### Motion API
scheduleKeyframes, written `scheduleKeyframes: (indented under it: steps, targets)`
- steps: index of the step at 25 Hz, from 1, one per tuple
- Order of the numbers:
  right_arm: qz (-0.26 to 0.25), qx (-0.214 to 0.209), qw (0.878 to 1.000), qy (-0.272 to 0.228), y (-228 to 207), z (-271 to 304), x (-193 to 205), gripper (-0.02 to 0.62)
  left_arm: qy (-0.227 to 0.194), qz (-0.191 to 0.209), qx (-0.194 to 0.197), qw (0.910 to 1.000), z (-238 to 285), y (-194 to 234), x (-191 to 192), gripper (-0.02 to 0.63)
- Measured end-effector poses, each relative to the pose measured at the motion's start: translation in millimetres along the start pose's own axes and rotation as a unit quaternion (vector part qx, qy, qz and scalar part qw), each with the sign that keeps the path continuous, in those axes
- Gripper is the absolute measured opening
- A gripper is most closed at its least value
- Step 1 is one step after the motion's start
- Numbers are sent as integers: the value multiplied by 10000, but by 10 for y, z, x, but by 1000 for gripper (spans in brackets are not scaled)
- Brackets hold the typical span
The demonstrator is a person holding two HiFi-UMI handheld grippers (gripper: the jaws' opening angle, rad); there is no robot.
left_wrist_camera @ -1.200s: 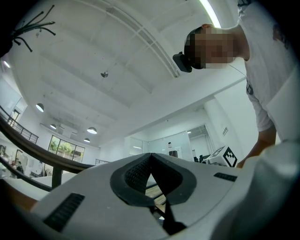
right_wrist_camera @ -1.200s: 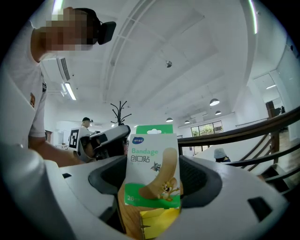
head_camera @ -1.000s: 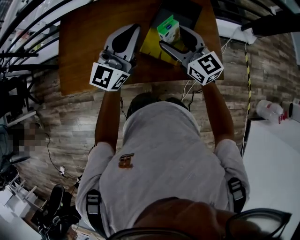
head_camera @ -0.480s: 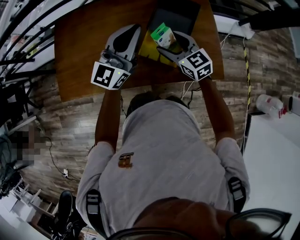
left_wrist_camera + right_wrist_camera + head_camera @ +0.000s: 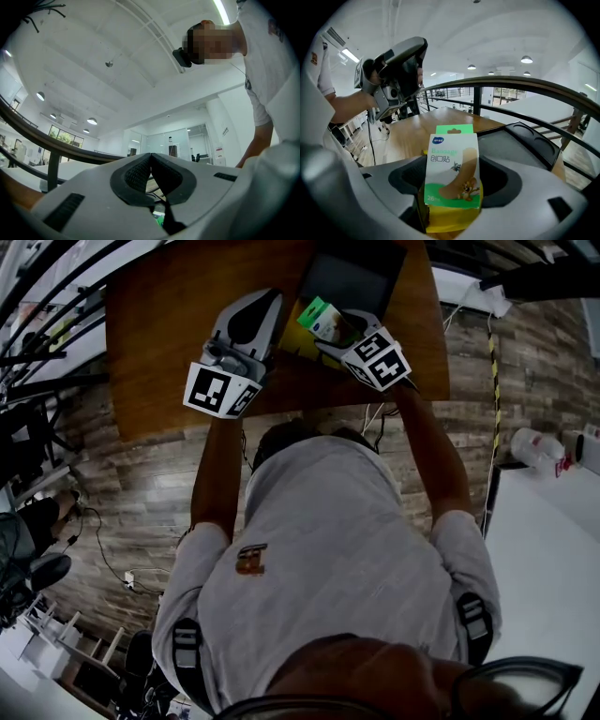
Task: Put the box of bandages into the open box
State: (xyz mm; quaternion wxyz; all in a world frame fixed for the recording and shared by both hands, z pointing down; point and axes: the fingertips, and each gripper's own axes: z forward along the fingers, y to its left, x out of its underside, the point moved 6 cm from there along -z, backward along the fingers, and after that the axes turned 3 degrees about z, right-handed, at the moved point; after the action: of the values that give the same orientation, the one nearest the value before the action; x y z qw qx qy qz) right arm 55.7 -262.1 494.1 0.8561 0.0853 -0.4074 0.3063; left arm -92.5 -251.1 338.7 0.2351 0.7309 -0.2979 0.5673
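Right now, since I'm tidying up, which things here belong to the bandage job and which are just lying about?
Job: box of bandages, right tongs gripping it, open yellow box, wooden table.
Lying about: left tongs shut and empty, white bottle, white table.

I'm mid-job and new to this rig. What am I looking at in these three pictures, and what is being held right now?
There is no robot arm: a person holds a pair of tongs in each hand. The head view comes from a camera on the person's head, looking down on both hands and a wooden table. The other two views come from a camera riding on each pair of tongs, looking along its jaws. The left tongs are shut and empty, tilted up toward the ceiling. The right tongs are shut on the bandage box, held over the yellow open box, next to what looks like its dark lid.
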Motion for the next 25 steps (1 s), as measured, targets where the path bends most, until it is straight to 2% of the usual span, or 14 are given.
scheduleKeyframes:
  steps: [13, 21, 25]
  targets:
    - [-336, -50, 9890, 1440, -28, 483, 195, 328, 92, -36, -163, 9998, -117, 232, 64, 20]
    - [-344, -159, 9786, 2022, -24, 677, 307, 328, 118, -43, -258, 9996, -198, 319, 83, 20]
    - [-320, -197, 9774, 2080, -43, 766, 321, 328, 144, -50, -302, 9994, -226, 356, 100, 20]
